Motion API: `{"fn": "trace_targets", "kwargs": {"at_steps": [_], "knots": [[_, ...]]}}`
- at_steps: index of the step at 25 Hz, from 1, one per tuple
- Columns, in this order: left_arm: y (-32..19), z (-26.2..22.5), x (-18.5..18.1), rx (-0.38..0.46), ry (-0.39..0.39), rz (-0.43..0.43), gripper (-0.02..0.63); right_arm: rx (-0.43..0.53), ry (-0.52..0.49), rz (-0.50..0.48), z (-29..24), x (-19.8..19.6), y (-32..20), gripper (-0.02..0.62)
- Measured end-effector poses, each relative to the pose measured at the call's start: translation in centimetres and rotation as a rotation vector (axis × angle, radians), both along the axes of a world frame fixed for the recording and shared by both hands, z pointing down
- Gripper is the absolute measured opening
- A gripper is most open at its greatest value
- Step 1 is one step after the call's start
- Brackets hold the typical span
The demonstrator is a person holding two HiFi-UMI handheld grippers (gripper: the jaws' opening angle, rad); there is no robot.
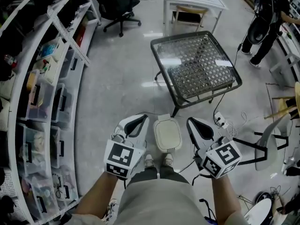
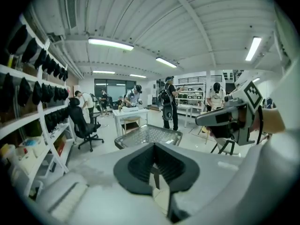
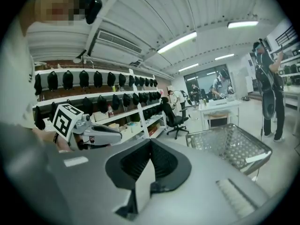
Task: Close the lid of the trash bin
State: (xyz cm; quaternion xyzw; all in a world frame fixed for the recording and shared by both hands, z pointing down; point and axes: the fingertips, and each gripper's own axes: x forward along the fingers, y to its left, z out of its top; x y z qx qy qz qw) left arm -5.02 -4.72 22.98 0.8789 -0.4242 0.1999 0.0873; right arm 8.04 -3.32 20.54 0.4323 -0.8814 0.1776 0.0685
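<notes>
The trash bin [image 1: 167,134] is a small cream bin on the floor just ahead of the person's shoes, and its lid lies flat down on top. My left gripper [image 1: 140,118] hovers high above the floor to the bin's left, my right gripper [image 1: 194,122] to its right; neither touches it. Each is shut with nothing between its jaws. In the left gripper view my left gripper [image 2: 153,165] points out over the room with the right gripper [image 2: 220,118] beside it. The right gripper view shows the right gripper [image 3: 150,146] and the left gripper [image 3: 101,134]. The bin is hidden in both gripper views.
A metal mesh table [image 1: 197,67] stands just beyond the bin. Shelves with storage boxes [image 1: 42,102] run along the left. A power strip and cables [image 1: 220,122] lie at the right, near a stool [image 1: 269,139]. An office chair [image 1: 123,8], a white desk [image 1: 192,1] and a person [image 1: 267,27] are farther back.
</notes>
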Motion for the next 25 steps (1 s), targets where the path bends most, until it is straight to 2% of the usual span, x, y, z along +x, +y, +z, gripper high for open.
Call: {"fn": "trace_targets", "kwargs": {"at_steps": [6, 10, 14, 19, 25], "knots": [[2.0, -7.5, -0.5, 0.158, -0.008, 0.005, 0.003, 0.163, -0.02, -0.059, -8.6, -1.4, 2.5, 0.005], [3.1, -11.5, -0.9, 0.223, 0.058, -0.047, 0.003, 0.263, -0.044, -0.079, -13.3, -1.8, 4.1, 0.003], [3.9, -14.9, -1.6, 0.308, 0.071, -0.072, 0.003, 0.357, -0.052, -0.094, -17.5, -1.9, 5.2, 0.003], [4.5, -16.8, -1.8, 0.363, 0.057, -0.071, 0.003, 0.427, -0.018, -0.143, -19.9, -2.6, 6.2, 0.003], [4.3, -17.2, -2.1, 0.363, 0.049, -0.084, 0.003, 0.434, -0.023, -0.151, -20.3, -2.7, 5.6, 0.003]]}}
